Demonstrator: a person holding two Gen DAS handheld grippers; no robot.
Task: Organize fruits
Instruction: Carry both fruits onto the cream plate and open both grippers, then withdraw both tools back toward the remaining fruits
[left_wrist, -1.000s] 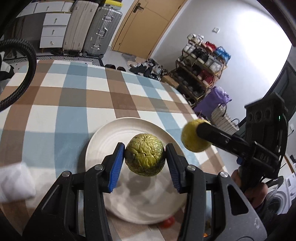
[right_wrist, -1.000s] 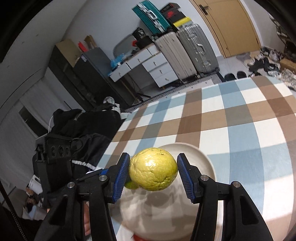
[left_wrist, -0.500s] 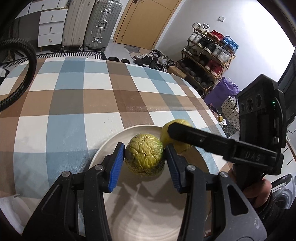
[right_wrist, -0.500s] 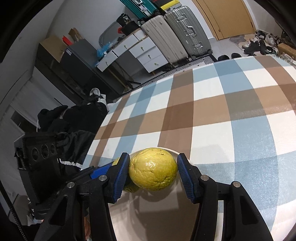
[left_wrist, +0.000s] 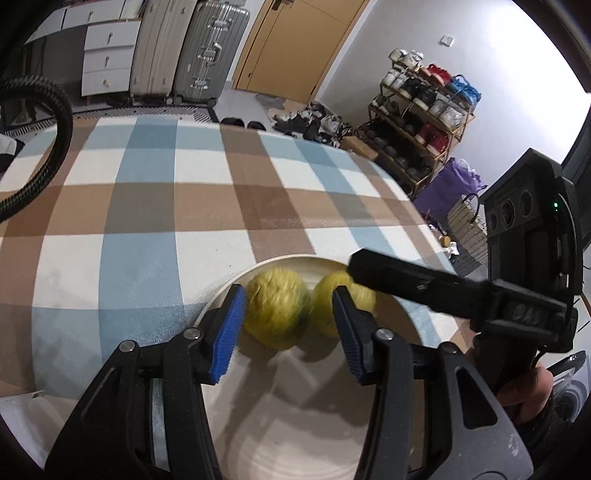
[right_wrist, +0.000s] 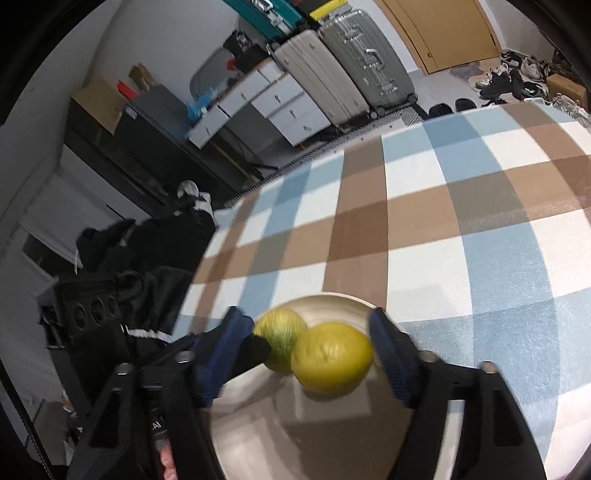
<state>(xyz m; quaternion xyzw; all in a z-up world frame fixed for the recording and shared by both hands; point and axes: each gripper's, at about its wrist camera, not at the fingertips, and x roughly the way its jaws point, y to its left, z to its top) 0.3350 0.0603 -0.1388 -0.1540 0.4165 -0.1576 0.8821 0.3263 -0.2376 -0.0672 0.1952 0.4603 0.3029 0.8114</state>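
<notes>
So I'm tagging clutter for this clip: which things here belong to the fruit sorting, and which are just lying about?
Job: green fruit, yellow fruit, plate, left gripper, right gripper.

Lying about: hose, suitcases, drawers, shoe rack, purple bag.

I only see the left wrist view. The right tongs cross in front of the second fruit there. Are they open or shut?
Observer: Open. The right wrist view shows the right tongs spread wide, one pad well clear of the yellow fruit.
Operator: Is that fruit on the plate?
Observer: Yes. It rests on the plate, and its side touches the greener fruit.
Operator: Anything past the table's left edge?
Observer: A heap of dark clothing lies beside the table there.
</notes>
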